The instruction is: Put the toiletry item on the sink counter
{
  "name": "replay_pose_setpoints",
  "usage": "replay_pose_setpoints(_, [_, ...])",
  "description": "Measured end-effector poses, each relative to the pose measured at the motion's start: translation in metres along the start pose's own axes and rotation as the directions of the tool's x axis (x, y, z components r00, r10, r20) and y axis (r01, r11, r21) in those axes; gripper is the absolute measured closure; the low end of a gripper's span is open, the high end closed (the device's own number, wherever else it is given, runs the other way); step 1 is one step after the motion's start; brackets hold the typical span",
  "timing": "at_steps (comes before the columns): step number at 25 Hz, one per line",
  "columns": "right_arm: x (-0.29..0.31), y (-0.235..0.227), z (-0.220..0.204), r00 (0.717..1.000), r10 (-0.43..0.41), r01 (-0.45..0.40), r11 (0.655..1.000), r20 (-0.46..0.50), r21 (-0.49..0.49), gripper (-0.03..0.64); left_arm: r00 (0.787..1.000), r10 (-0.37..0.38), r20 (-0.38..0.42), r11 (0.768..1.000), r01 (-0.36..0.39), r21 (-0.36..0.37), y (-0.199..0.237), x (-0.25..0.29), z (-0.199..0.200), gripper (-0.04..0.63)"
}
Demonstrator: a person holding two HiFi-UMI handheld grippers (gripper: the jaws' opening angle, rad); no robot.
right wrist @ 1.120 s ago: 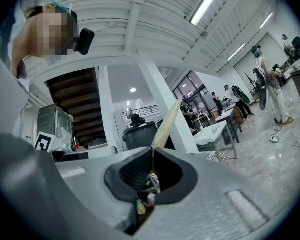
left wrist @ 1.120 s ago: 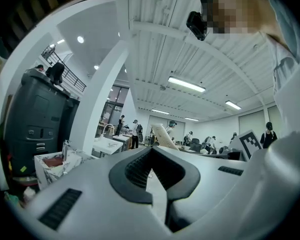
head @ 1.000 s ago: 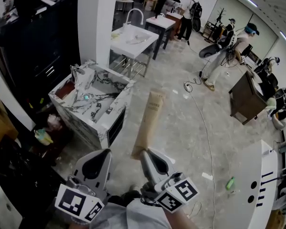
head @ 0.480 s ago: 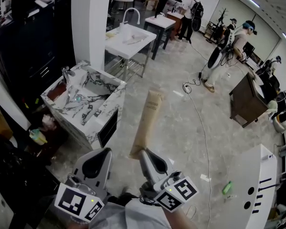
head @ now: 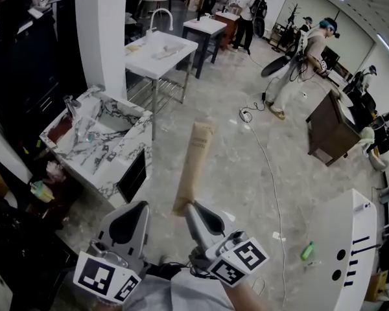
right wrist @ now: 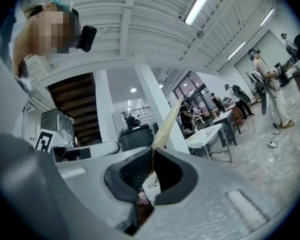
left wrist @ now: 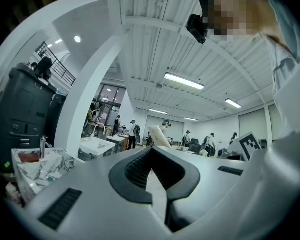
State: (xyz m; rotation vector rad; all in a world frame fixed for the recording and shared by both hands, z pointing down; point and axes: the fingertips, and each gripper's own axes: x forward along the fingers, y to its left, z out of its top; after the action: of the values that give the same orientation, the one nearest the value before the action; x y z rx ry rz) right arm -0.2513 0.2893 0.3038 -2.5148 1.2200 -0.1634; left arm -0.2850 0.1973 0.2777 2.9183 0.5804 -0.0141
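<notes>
My right gripper (head: pixel 189 207) is shut on the bottom edge of a long tan toiletry tube (head: pixel 193 167), which stands nearly upright and leans slightly to the right. In the right gripper view the tube (right wrist: pixel 167 124) rises from between the closed jaws of the right gripper (right wrist: pixel 152 153). Beside it on the left, my left gripper (head: pixel 137 211) is shut and holds nothing; the left gripper (left wrist: pixel 153 151) points towards the room. The marble sink counter (head: pixel 110 159) with its faucet (head: pixel 71 105) stands on the floor, ahead and to the left of both grippers. Its corner (left wrist: pixel 40 166) also shows in the left gripper view.
A white sink table (head: pixel 157 52) stands behind the marble counter beside a white pillar (head: pixel 102 31). Dark shelving (head: pixel 19 50) lines the left. A cable (head: pixel 267 154) runs across the floor, a brown cabinet (head: pixel 330 131) and several people are at the right, and a white counter (head: pixel 350 251) is near right.
The marble counter and white sink table have slid left in the head view as the view shifts. Both grippers keep their pose, and the tube stays held.
</notes>
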Motion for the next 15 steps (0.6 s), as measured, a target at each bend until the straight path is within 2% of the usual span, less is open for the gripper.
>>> replay_pose_setpoints(5, [-0.010,-0.022,0.005,1.000,0.001,-0.001,1.000,0.003,0.020,0.609,1.000,0.002,0.000,1.000,-0.002,0.002,-0.014,0.016,-0.005,0.592])
replay_pose_setpoints(15, [-0.004,-0.045,0.002,1.000,0.007,-0.006,0.999,-0.021,0.042,0.609,1.000,0.016,-0.012,1.000,-0.016,-0.001,-0.015,0.039,-0.013,0.592])
